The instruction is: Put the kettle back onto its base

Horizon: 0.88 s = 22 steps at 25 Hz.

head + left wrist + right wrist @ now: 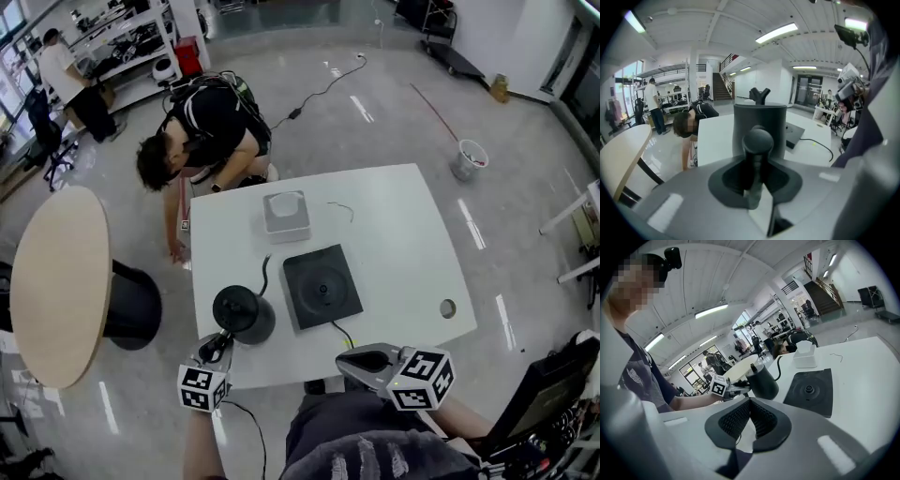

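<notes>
**Left gripper (220, 345) pinching the kettle's handle, kettle off its base**

The left gripper's jaws are clamping narrowly on the dark, knob-topped handle (757, 140) of the round matte-black gooseneck kettle (242, 312). The kettle is sitting at the near left of the white table (394, 234), just beside the flat black square base (322, 286) and not on it. The right gripper (347, 360) is hanging over the near table edge with its ribbed pads pressed together on nothing. In the left gripper view the gripper body is hiding the kettle's bottom, so whether it is touching the table is unclear. The base's cord is disappearing behind the right gripper.
</notes>
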Each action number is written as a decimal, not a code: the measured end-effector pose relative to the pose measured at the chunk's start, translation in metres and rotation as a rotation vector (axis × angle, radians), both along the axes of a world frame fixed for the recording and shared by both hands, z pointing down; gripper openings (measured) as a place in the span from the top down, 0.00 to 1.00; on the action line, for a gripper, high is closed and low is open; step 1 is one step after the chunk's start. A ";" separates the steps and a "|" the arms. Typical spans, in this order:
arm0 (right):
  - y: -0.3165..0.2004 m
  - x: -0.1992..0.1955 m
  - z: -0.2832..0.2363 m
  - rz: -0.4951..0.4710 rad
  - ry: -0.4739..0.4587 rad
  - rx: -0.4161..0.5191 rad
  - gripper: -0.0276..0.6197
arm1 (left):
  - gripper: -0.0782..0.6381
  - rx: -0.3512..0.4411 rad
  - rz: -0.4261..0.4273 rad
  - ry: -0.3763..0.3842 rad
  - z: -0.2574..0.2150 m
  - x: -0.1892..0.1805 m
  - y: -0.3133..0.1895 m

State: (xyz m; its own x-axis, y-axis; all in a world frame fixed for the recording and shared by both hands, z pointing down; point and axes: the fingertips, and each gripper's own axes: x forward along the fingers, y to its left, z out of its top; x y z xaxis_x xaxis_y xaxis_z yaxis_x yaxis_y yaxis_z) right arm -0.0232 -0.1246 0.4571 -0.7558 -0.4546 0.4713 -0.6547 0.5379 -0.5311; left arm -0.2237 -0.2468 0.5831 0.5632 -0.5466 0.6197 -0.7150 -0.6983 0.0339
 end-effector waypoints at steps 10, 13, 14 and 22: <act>-0.010 -0.018 0.015 -0.037 -0.019 0.031 0.96 | 0.81 0.085 -0.080 0.086 -0.040 -0.019 -0.025; -0.008 -0.015 0.017 -0.043 -0.022 0.036 0.96 | 0.81 0.108 -0.075 0.081 -0.046 -0.017 -0.025; -0.008 -0.015 0.018 -0.044 -0.023 0.038 0.96 | 0.81 0.114 -0.073 0.074 -0.047 -0.017 -0.025; -0.011 -0.007 0.022 -0.029 -0.040 0.045 0.96 | 0.81 0.143 -0.105 0.136 -0.077 -0.016 -0.022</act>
State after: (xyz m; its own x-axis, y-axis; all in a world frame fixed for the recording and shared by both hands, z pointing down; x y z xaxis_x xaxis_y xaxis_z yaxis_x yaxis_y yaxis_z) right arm -0.0305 -0.1355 0.4792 -0.7867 -0.4522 0.4202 -0.6173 0.5806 -0.5309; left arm -0.2392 -0.2686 0.5061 0.5719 -0.6833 0.4540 -0.7796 -0.6250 0.0413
